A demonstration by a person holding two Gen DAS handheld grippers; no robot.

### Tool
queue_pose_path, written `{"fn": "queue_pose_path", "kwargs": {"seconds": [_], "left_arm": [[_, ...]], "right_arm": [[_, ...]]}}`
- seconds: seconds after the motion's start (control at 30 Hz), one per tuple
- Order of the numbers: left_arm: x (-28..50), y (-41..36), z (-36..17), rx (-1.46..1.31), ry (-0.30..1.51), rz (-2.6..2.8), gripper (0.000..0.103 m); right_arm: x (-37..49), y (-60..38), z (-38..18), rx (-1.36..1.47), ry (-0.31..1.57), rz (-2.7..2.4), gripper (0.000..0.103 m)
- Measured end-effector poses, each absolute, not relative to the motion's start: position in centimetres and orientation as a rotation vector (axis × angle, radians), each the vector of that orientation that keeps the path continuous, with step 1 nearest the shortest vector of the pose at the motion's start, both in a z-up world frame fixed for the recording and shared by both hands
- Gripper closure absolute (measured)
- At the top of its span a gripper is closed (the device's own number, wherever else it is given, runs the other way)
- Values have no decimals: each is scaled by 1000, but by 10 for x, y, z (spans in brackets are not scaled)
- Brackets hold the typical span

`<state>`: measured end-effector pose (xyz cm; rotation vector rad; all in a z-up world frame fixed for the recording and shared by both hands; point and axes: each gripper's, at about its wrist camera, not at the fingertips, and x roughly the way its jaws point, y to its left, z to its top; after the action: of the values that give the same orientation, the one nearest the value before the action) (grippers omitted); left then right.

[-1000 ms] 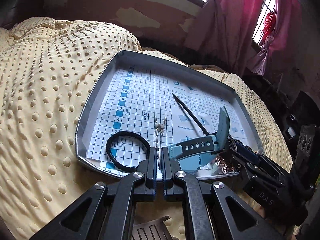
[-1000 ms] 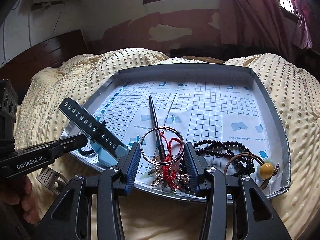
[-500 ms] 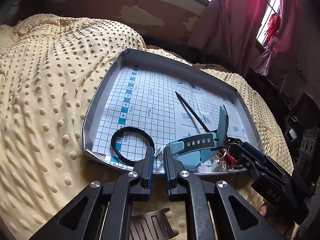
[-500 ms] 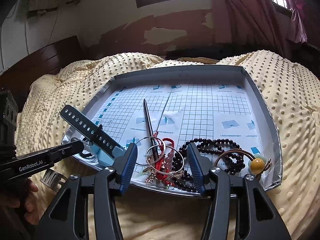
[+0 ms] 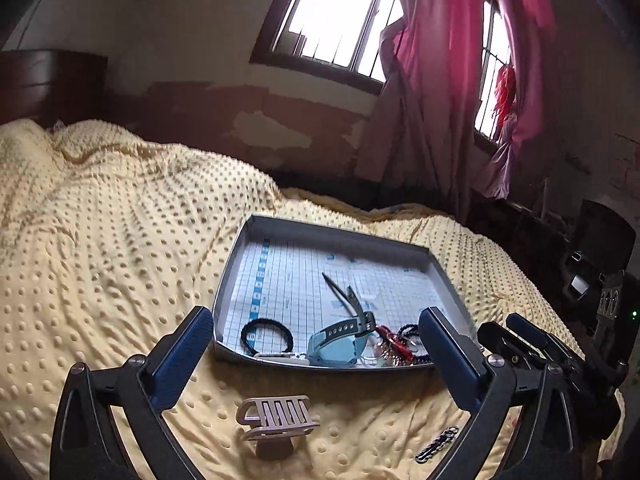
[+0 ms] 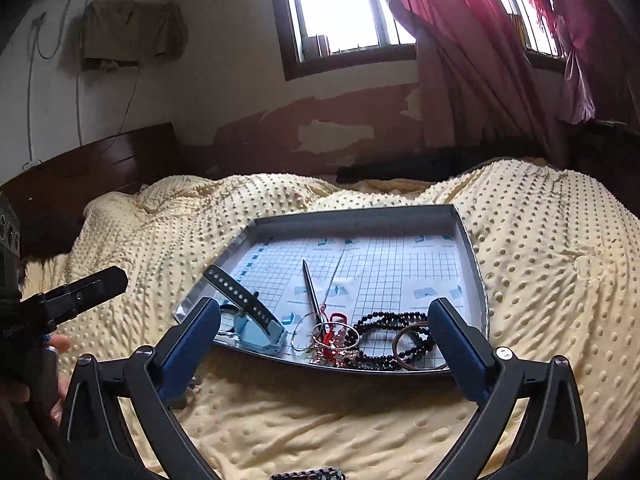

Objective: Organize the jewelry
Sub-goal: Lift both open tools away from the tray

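Holding both grippers above the bed (image 5: pixel 100 240), I have nothing in either one. My left gripper (image 5: pixel 320 344) is spread wide and empty, its blue pads framing the near edge of the grey tray (image 5: pixel 236 256) that sits on the yellow dotted blanket. Inside the tray, going left to right, a black hair tie (image 5: pixel 267 335) lies at the near left corner, then a light blue watch (image 5: pixel 340 344) with its grey strap raised, then a dark thin stick (image 5: pixel 336 286) lying slantwise on the grid paper. Further right a tangle of rings, red cord and black beads (image 6: pixel 384 320) gathers by the near right edge, with a brown bangle (image 6: pixel 412 344) just beside it. On the blanket in front of the tray, outside it, a beige hair clip (image 5: pixel 276 416) stands near my left gripper, and a small dark chain (image 5: pixel 436 446) lies to its right. My right gripper (image 6: pixel 324 344) is likewise spread open and empty, just short of the tray.
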<state>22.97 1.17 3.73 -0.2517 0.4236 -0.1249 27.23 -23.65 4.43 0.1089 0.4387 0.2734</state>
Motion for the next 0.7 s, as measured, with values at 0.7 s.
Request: {"fn": "queue_pose_path", "kwargs": {"seconds": [0.7], "left_arm": [[87, 2, 43, -136, 275, -9, 0]], "right_arm": [[129, -233, 73, 21, 267, 302, 1]]}}
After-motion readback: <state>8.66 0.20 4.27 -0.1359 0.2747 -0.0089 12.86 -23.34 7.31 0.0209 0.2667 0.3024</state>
